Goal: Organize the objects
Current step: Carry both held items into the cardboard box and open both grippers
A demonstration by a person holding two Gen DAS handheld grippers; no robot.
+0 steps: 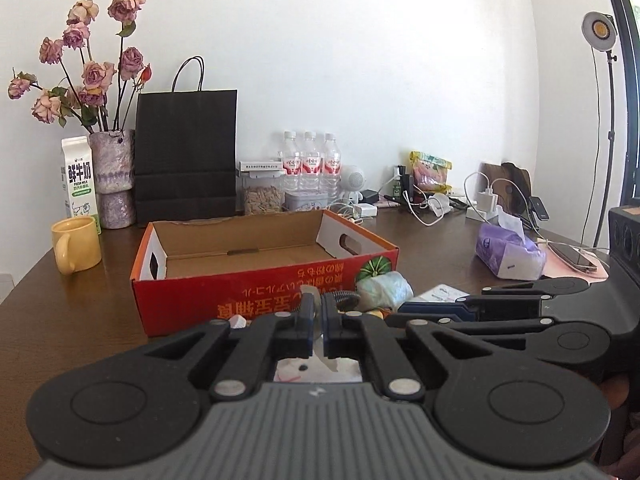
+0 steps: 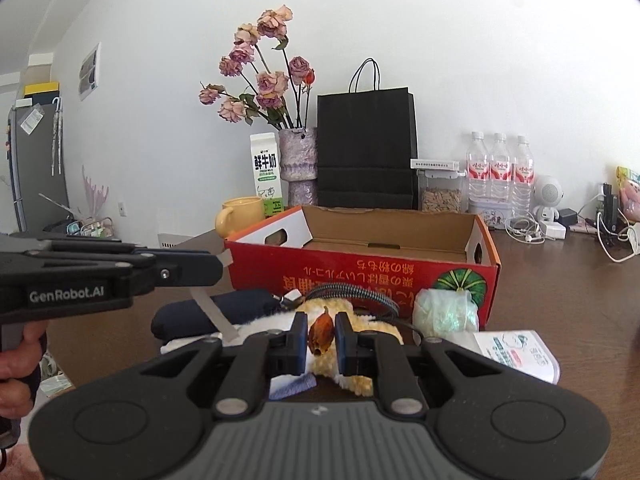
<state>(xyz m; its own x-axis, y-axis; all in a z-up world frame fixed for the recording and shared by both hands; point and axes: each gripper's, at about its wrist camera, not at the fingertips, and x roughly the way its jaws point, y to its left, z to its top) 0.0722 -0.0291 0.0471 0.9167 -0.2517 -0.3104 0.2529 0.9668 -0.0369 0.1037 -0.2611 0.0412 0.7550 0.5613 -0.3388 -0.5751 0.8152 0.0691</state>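
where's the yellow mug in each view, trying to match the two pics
Left wrist view: the yellow mug stands at the left edge, on the table left of the red cardboard box, in front of the milk carton.
Right wrist view: the yellow mug is left of centre, partly hidden behind the red cardboard box's left corner, beside the milk carton.
Shared landmark: the black paper bag behind the box.

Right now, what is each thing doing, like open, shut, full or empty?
Red cardboard box: open, empty.
Left gripper: shut on a thin pale strip.
Right gripper: shut on a small brown dried piece.
Black paper bag: upright.
Three clear water bottles: capped, full.
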